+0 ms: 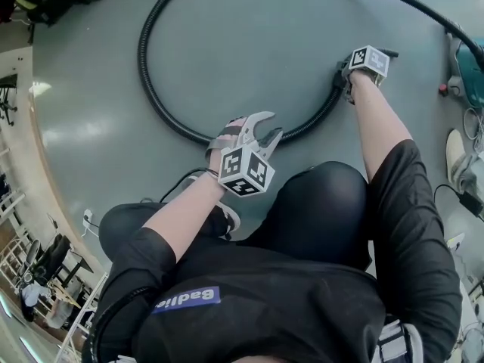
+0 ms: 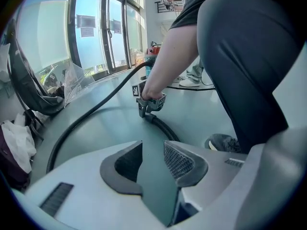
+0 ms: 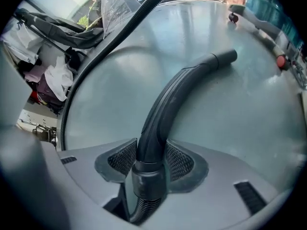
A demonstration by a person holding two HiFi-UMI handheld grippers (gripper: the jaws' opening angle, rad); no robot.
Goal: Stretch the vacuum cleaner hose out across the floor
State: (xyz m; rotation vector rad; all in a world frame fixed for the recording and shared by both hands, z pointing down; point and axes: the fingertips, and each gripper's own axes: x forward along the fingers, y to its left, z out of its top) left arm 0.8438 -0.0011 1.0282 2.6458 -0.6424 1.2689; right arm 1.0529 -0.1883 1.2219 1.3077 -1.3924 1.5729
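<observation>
Claw duties are splitting between the two hands. The right claw (image 3: 151,153) is clamping the hose (image 1: 150,89) at its rigid curved handle piece (image 3: 175,97), just above the collar where the ribbed part begins. Its textured pads (image 3: 122,159) are pressing on either side of the black tube. That is probably the sensible spot to be gripping: the stiff section is giving the pads something firm, and a pull from there should be travelling along the whole length instead of squashing the ribs. In the head view this claw (image 1: 342,78) is pointing steeply down at the floor (image 1: 249,36), keeping the end low where the handle piece is lying.

The left claw (image 1: 271,125) is hanging with its jaws apart and nothing in them; in the left gripper view only bare floor is showing between them. It is hovering close above the near arc of the loop without touching it, likely lining up to take a second hold or to steady that bend while the right hand is drawing the end away.

The hose is lying on the grey floor in a wide loop in front of the crouching person. Its far run is heading off to the upper right, toward a teal machine (image 1: 470,78) at the edge. With the loop not yet opened, the stretching is barely getting under way.
</observation>
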